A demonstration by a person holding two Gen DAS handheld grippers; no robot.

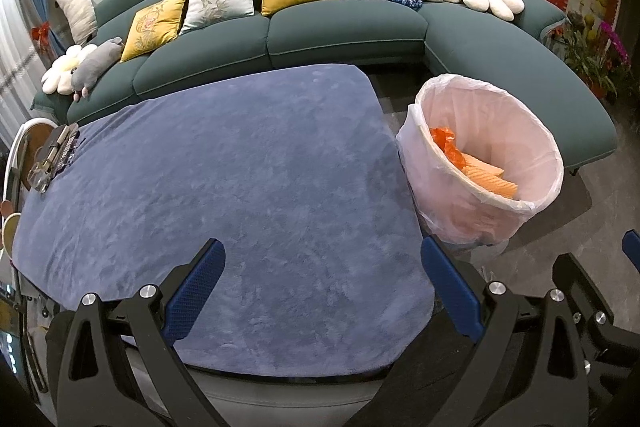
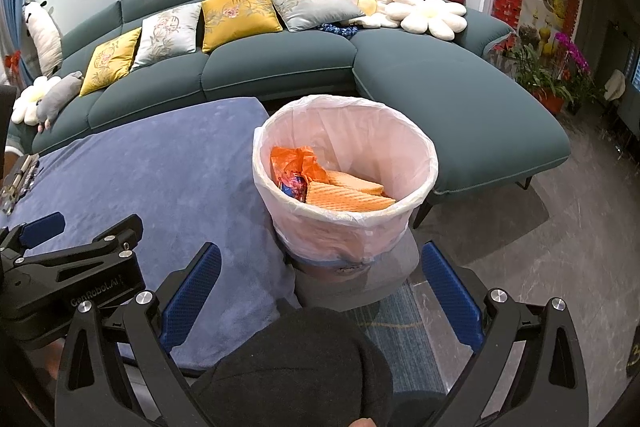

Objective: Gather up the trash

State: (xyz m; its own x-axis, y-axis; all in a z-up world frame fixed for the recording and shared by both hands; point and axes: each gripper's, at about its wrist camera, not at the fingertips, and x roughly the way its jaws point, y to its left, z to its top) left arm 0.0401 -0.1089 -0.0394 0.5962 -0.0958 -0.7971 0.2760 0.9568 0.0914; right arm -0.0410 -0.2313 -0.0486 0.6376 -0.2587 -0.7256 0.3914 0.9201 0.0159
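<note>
From the left wrist view, the left gripper (image 1: 322,279) hangs over the near edge of the table (image 1: 224,179), which is draped in a blue plush cloth. Its blue-padded fingers (image 1: 196,291) stand wide apart with nothing between them. The trash bin (image 1: 486,163), lined with a pale pink bag, stands on the floor just beside the table's right edge. Inside it lie orange ridged wafer packs (image 1: 494,179) and an orange wrapper (image 1: 444,143). At the table's far left corner sits a small cluster of objects (image 1: 52,159), too distorted to identify. A teal sofa (image 1: 344,27) with yellow and grey cushions curves behind the table.

From the right wrist view, the right gripper (image 2: 320,287) is held in front of the bin (image 2: 344,163), fingers spread, gripping nothing. The bin's rim is level with the table's right edge, and the orange wrapper (image 2: 296,163) rests against the wafer packs (image 2: 348,197) at the bottom. The left gripper (image 2: 80,227) shows at the left, over the cloth. A dark rounded shape (image 2: 296,367), possibly the person's knee, fills the foreground.
</note>
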